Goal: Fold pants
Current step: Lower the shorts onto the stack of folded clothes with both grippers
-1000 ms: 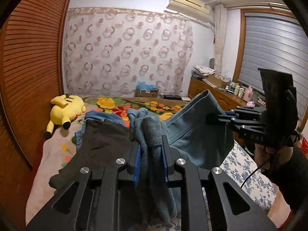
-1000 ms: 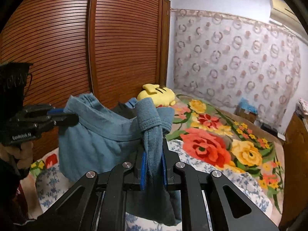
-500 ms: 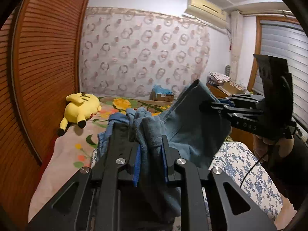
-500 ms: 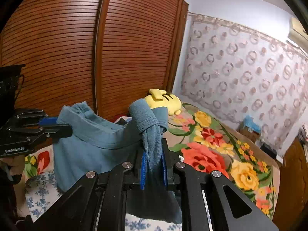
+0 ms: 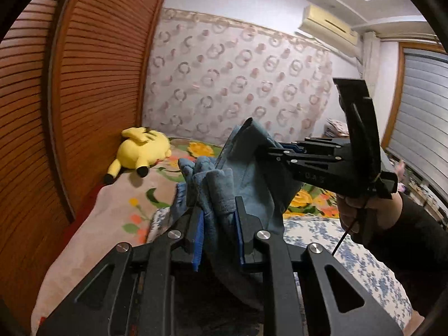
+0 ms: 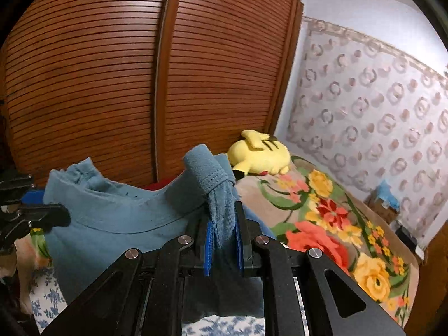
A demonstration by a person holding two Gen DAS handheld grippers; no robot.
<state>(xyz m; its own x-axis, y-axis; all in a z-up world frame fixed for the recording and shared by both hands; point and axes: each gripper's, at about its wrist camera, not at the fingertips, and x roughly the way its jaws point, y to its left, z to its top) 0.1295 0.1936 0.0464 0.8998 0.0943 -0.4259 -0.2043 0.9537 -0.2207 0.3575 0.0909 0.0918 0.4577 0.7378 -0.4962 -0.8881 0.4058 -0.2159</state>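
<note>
So the pants (image 5: 249, 184) are up in the air over the bed (image 5: 112, 212) right now, strung between both tools. The left hand-held gripper (image 5: 217, 232) is pinching a bunched wad of the blue fabric between its blue pads, and the right hand-held gripper (image 6: 222, 240) is clamped on another bunched bit, with what looks like the waistband rolled over at 12 o'clock above its jaws. In the left camera the right one shows up at 3 o'clock, with the person's hand (image 5: 361, 212) wrapped around its handle.

To do this step well, my guess is the person should keep both pinches firm and pull the two corners apart until the edge between them goes taut, so the cloth hangs flat rather than twisted. Then lower it evenly onto the open part of the bed, clear of the yellow plush toy (image 6: 259, 155) sitting at 12 o'clock near the wooden wardrobe (image 6: 140, 78).

The pants themselves: dusty blue, soft, knit-looking, a stitched hem or band visible, sagging in a curve between the grips. The rest droops down below, crumpled. Floppy stuff, probably slips if the grip loosens.
</note>
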